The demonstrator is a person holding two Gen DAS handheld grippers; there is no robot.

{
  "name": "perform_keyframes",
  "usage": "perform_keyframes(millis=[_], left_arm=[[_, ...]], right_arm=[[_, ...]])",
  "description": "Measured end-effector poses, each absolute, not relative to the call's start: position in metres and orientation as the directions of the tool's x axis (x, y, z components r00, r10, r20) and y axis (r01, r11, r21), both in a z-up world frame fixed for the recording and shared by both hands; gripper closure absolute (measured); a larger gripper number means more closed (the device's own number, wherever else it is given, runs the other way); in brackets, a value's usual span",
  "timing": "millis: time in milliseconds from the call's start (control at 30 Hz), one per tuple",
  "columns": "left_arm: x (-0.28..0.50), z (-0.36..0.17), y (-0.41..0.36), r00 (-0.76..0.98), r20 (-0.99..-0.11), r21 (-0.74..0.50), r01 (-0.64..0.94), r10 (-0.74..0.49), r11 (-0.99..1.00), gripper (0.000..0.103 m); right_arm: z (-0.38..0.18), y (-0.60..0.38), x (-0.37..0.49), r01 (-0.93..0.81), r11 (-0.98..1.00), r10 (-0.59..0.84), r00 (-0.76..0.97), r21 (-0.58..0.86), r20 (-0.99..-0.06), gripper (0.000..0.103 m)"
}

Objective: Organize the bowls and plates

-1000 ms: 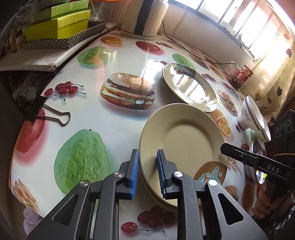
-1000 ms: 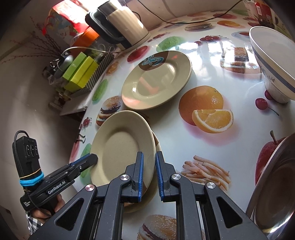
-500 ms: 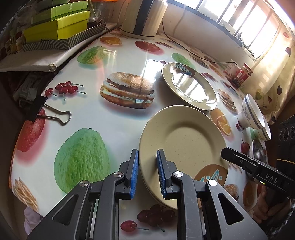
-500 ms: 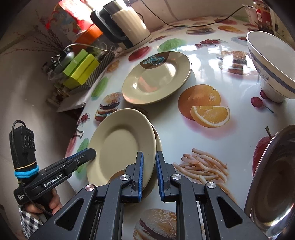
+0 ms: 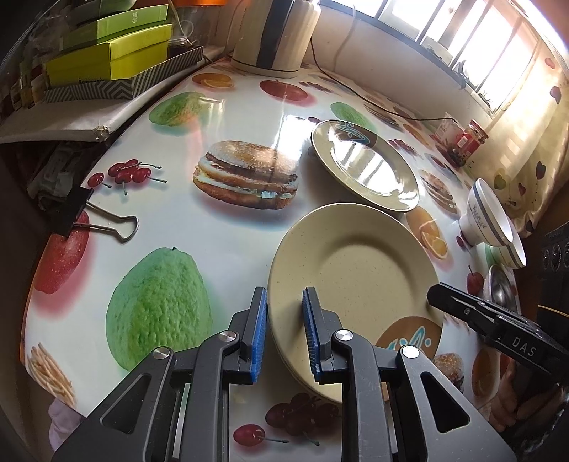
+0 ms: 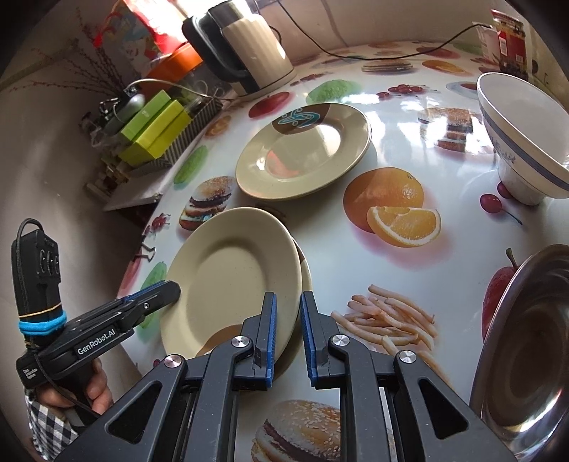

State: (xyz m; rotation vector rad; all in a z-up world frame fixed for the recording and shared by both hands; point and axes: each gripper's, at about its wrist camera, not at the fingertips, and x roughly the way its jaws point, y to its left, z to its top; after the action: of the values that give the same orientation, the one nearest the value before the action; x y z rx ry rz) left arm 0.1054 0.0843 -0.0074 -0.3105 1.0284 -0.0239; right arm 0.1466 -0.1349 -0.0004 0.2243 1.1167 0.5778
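3 plates on the table (image 5: 231, 256): 1 plain top plate (image 5: 355, 270) (image 6: 227, 273) over 1 lower plate (image 5: 409, 341) (image 6: 305, 270) with a brown patch, plus 1 glossy plate (image 5: 366, 170) (image 6: 306, 152) just beyond that pair, toward the kettle (image 5: 277, 32) (image 6: 249, 53). 3 bowls on the far side of the pair from the clip (image 5: 89, 216): 2 white bowls (image 5: 487, 216), the nearer at (image 6: 522, 138), side by side in the left view, and 1 steel bowl (image 5: 501, 291) (image 6: 526, 355).

2 grippers, both at the top plate. Left gripper (image 5: 284, 330) (image 6: 156, 295) astride its rim on the clip side, clamped on it. Right gripper (image 6: 287, 334) (image 5: 437, 295) clenched on the opposite rim, on the steel bowl side. Top plate tilted, with the lower plate peeking out beneath.

1 hand (image 6: 96, 391) on the left grip, 1 hand (image 5: 515, 401) on the right. 2 green boxes (image 5: 110, 53) stacked left of the kettle.
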Motion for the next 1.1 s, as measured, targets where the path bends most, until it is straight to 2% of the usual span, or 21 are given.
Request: perform_keyframes(millis=[200,367,800,1100], left_arm=[[0.103,-0.003,0.082,0.537,-0.836,-0.209,-0.124,-0.112,0.97,0.082],[0.1,0.002,0.083,0.558,-0.828,-0.152,-0.136,-0.051,0.979,0.082],[0.097,0.033,0.078,0.647,-0.759,-0.025,-0.14,0.072,0.99,0.082],[0.108,0.052,0.081,0.688,-0.72,-0.005,-0.132,0.088,0.991,0.082]], right_arm=[[0.001,-0.136,0.147,-0.319,0.836,0.538,0.319,0.446,-0.78,0.083],[0.004,-0.134,0.145,-0.322,0.846,0.522,0.336,0.425,-0.784,0.073],[0.023,-0.137,0.15,-0.315,0.864,0.497,0.417,0.392,-0.761,0.064],[0.043,-0.133,0.164,-0.326,0.871,0.485,0.464,0.366,-0.741,0.06]])
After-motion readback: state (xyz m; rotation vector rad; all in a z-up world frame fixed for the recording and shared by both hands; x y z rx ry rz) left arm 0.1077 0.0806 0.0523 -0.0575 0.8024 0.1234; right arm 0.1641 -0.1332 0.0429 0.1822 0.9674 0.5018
